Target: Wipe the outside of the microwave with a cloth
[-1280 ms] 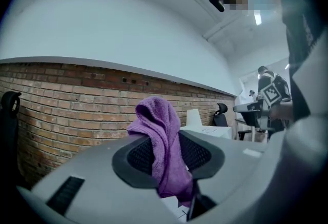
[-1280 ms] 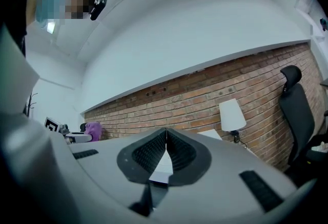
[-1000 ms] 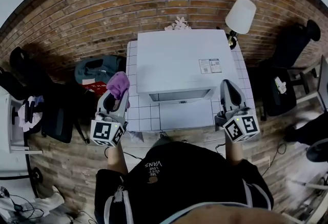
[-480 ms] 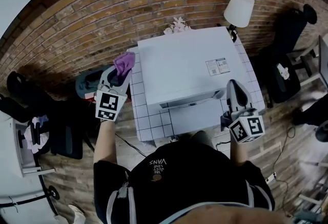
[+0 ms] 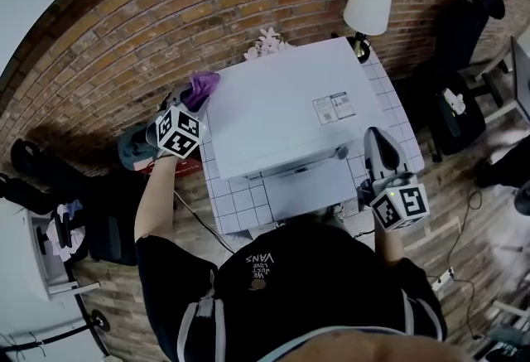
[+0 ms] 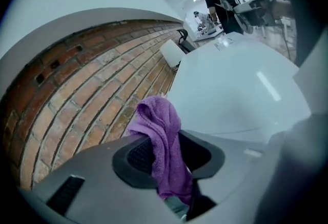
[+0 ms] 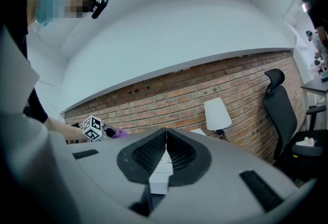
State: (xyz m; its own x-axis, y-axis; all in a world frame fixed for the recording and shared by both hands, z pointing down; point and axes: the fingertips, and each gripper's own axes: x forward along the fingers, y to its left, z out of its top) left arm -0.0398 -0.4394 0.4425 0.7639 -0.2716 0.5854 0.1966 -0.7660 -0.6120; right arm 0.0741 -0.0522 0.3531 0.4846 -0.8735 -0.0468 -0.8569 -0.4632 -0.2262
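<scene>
Pinching a purple cloth (image 6: 163, 146), the left claw (image 5: 190, 99) sits at the far-left corner of the microwave (image 5: 281, 108), close to the brick wall (image 5: 124, 37). The cloth is clamped along its lower part, and its loose upper end bunches above the claw tips. In the head view that bunch lies right at the microwave's top edge, though I cannot tell whether it touches the white casing. In the left gripper view the microwave's pale top stretches away to the right of the cloth, and the brick wall runs off to its left.

The right claw (image 5: 375, 141) is closed tight with nothing in it — its ribbed pads (image 7: 148, 155) meet in a straight line. It hangs just off the microwave's right front corner, apart from the casing, with its tips pointing toward the brick wall.

The microwave stands on a white tiled tabletop (image 5: 228, 207), its door side toward the person, and a small label (image 5: 334, 106) is stuck on its top near the right side. Behind the microwave's right rear corner stands a lamp (image 5: 368, 2) with a white shade. Behind its left rear corner is a small pale flower ornament (image 5: 265, 43). Off to the microwave's right, well apart, stands a black chair (image 5: 460, 29).
</scene>
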